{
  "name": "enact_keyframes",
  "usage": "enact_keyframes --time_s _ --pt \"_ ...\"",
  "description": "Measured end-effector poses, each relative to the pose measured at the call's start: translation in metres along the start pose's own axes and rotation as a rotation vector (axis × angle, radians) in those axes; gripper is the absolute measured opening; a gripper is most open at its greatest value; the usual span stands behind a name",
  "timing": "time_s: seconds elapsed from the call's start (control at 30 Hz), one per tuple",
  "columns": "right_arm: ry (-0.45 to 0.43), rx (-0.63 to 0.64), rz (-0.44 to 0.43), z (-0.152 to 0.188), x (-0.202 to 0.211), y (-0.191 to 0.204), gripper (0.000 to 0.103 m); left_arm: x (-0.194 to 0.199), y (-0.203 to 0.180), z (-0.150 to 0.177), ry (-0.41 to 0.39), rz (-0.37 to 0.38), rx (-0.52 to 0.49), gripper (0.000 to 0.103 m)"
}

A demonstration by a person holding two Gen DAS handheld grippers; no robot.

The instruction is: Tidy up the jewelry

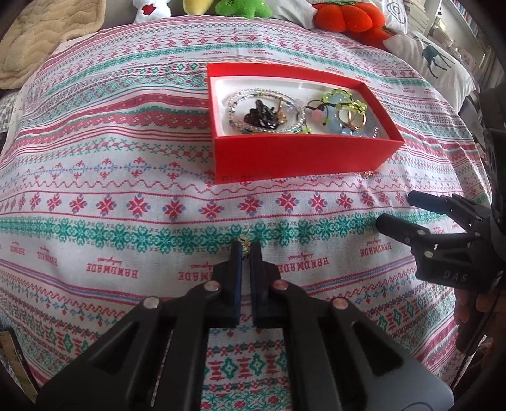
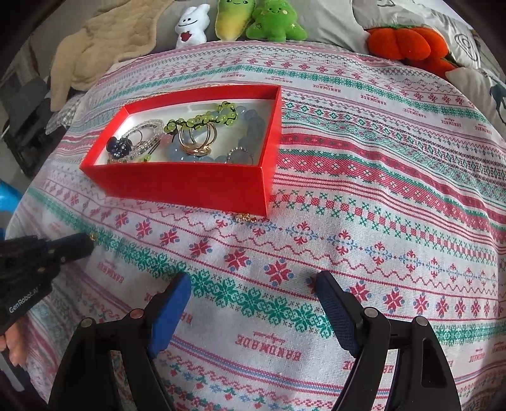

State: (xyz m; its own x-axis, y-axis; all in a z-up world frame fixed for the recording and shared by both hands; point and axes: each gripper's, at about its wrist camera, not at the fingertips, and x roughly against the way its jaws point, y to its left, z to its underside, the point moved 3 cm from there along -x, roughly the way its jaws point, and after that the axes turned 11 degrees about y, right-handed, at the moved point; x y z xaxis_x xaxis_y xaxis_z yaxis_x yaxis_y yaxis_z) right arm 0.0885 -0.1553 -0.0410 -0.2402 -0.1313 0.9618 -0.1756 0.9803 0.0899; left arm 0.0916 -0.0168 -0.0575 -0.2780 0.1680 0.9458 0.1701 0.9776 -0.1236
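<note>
A red box point(image 1: 303, 155) point(image 2: 177, 183) on the patterned cloth holds bead bracelets, gold rings and a dark flower piece. My left gripper point(image 1: 246, 248) is shut on a small gold jewelry piece point(image 1: 244, 241), low over the cloth in front of the box; the piece also shows at its tip in the right wrist view point(image 2: 92, 236). Another small gold piece point(image 1: 368, 173) point(image 2: 244, 217) lies on the cloth against the box's near corner. My right gripper point(image 2: 251, 281) is open and empty, in front of the box; it shows in the left wrist view point(image 1: 395, 211).
Plush toys point(image 2: 253, 22), an orange plush pumpkin point(image 2: 408, 41), pillows point(image 1: 433, 60) and a beige blanket point(image 2: 104, 47) lie along the far edge of the cloth. A blue object point(image 2: 8, 196) sits at the left edge.
</note>
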Motion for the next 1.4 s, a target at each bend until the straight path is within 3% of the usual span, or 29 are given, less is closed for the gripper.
enact_keyframes --time_s 0.17,0.43,0.8,1.4 --pt "-0.013 -0.024 -0.022 -0.015 -0.009 0.004 0.080 0.006 0.003 0.001 0.016 0.007 0.022 0.006" --pt "-0.042 -0.074 0.001 -0.033 -0.016 0.006 0.051 0.015 -0.002 0.001 0.020 0.059 0.030 0.006" --pt "-0.048 -0.095 0.041 -0.045 -0.019 0.003 0.013 0.011 -0.005 -0.003 0.032 0.063 0.036 0.006" --pt "-0.008 -0.121 -0.069 -0.013 0.010 -0.012 0.012 0.016 0.002 -0.005 0.021 0.048 0.034 0.006"
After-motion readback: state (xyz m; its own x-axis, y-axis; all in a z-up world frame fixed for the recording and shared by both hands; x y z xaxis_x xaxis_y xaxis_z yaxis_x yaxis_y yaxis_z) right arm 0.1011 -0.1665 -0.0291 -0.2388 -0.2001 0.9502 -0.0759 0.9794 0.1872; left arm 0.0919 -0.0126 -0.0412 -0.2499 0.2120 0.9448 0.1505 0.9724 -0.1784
